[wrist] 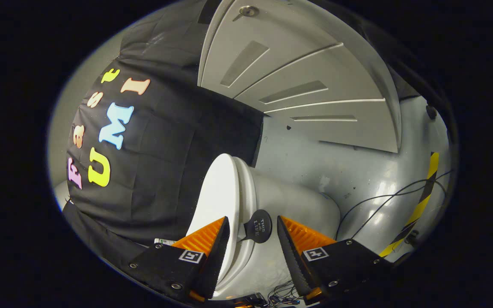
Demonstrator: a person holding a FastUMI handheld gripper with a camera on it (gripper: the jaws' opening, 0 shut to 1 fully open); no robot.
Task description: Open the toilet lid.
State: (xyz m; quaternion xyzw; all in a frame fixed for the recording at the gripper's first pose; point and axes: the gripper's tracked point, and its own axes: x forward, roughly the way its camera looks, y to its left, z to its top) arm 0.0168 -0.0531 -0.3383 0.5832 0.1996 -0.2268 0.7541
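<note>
The toilet lid [218, 201] stands raised against the black cloth wall [161, 171], its edge lying between your gripper [253, 239] fingers and running on beyond them. A small dark round lift tab [259, 226] sticks out from that edge, right in the gap between the fingertips. The view is rolled on its side, so read the toilet bowl [293, 205] as the pale body beside the lid, resting on the grey floor [357, 171].

Your tongs stand wide apart: neither finger [218, 244] presses on the tab or the lid, though the left one sits very close to the lid's face; I can't tell if it touches.

Judging from how the lid stands, the opening looks nearly or fully done. Next, you'd want to check that it rests stably against the wall, then draw straight back along the fingers without catching the tab. Mind the loose cables [383, 205] and the striped tape [422, 201] on the floor beyond.
</note>
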